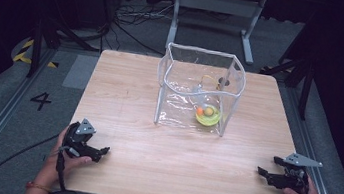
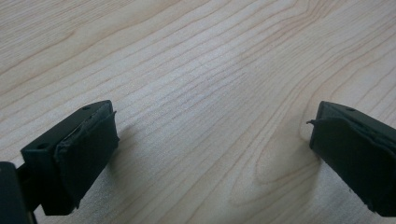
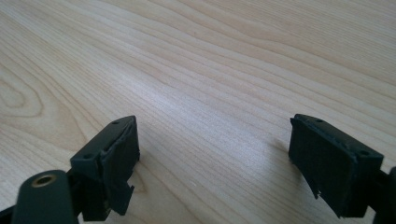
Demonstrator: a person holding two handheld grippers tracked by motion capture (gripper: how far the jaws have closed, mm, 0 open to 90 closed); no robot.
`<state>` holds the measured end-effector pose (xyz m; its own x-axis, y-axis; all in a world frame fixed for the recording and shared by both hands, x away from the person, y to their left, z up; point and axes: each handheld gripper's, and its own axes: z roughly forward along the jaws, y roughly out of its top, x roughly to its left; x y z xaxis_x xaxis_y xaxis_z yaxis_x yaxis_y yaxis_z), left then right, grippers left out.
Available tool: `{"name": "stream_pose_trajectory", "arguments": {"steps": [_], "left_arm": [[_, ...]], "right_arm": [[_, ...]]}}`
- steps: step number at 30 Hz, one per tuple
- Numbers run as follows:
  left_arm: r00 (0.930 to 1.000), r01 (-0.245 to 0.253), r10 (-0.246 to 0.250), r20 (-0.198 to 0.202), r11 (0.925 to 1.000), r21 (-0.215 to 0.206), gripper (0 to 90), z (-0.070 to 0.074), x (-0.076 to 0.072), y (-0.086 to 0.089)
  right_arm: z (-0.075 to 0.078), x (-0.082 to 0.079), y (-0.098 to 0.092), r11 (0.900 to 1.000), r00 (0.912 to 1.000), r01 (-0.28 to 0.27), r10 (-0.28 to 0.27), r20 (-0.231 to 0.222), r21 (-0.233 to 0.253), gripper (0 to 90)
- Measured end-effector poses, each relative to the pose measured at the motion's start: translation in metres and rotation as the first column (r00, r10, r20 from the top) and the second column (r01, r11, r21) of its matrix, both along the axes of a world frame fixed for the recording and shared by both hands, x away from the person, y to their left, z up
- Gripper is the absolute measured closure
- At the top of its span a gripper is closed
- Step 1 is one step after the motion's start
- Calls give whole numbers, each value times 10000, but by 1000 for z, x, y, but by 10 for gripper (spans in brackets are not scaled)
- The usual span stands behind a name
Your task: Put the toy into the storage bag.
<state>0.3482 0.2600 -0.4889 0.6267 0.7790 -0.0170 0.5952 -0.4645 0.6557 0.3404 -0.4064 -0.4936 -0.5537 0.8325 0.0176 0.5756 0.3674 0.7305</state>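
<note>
My left gripper (image 2: pixel 212 140) and right gripper (image 3: pixel 215 154) both gape wide over bare table (image 1: pixel 134 97), holding nothing. The clear plastic bag (image 1: pixel 200 88) stands upright mid-table, well ahead, with a yellow-green dish (image 1: pixel 207 117) inside (orange ball on it). My hands (image 1: pixel 58 157) rest at the near corners.

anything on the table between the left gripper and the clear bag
Nothing: in the high view, only bare wooden table lies between the left gripper and the clear bag.
</note>
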Motion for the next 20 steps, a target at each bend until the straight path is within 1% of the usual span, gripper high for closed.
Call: {"name": "stream_pose_trajectory", "arguments": {"steps": [11, 20], "left_arm": [[10000, 4, -4, 9, 10000, 15, 13, 0, 0, 0], [10000, -15, 15, 59, 10000, -19, 10, 0, 1, 0]], "right_arm": [[0, 0, 0, 10000, 10000, 33, -33, 0, -31, 152], [0, 0, 0, 9998, 9998, 182, -183, -35, -64, 134]]}}
